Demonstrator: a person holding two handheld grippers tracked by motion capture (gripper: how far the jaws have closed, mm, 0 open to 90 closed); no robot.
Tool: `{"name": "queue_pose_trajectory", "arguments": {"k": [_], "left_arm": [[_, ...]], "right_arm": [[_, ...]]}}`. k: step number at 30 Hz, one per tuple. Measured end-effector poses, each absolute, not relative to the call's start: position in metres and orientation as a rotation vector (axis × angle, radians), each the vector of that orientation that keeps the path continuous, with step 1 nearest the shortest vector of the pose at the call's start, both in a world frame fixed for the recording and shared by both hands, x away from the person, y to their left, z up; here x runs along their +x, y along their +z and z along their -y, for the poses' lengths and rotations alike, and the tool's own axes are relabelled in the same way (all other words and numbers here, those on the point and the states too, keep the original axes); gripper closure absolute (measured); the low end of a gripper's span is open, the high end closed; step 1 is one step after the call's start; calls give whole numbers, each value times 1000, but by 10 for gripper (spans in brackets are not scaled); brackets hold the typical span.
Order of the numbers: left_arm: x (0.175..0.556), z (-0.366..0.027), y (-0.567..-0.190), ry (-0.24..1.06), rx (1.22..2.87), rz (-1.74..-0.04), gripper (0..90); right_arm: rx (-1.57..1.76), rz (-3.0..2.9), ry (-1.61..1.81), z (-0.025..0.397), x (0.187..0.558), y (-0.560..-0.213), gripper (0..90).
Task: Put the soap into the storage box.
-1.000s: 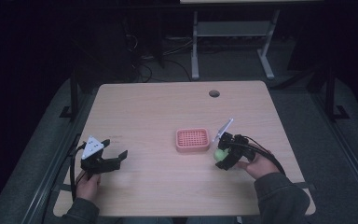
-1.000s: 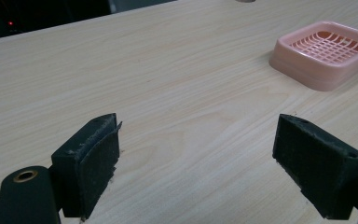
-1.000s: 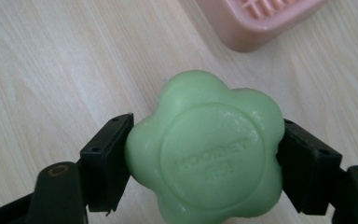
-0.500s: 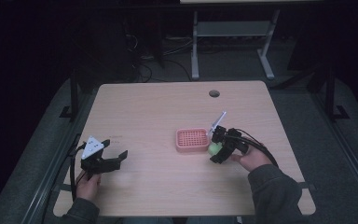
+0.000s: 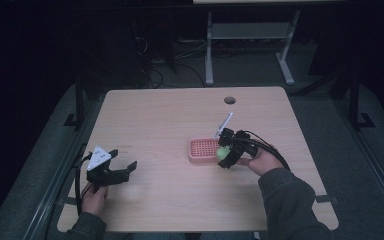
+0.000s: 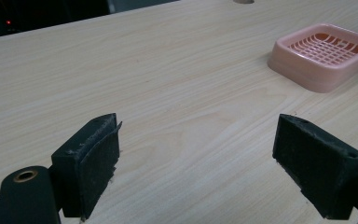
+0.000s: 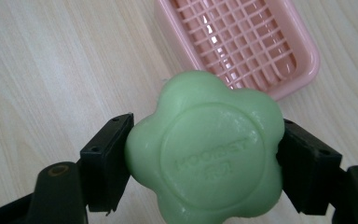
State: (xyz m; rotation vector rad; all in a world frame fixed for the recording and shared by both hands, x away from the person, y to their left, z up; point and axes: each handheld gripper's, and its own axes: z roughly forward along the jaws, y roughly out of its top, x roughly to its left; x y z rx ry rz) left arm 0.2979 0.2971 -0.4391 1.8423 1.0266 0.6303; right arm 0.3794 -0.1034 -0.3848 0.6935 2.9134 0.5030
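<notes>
The right gripper [image 5: 223,156], pinching the green soap [image 7: 205,151], has moved in to the pink soap dish [image 7: 237,44] just ahead, likely for placing. The left gripper [image 6: 209,172] stays spread over the table [image 6: 168,93].

The green soap [image 7: 204,151] is cut off by the bottom edge in the right gripper view, and it hides the near corner of the pink tray [image 7: 303,65] behind it. The tray's far end runs past the top edge there. In the high view the soap [image 5: 223,152] is too small to show its shape or lettering. In the left gripper view the tray [image 6: 324,55] is clipped at the right edge.
</notes>
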Motion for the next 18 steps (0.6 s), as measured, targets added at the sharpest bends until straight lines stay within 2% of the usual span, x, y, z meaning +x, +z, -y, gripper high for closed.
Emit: {"name": "queue_pose_trajectory", "arguments": {"k": [18], "left_arm": [[298, -297, -439, 625, 1837, -1028, 141]], "right_arm": [[669, -2932, 543, 89, 393, -376, 256]]}}
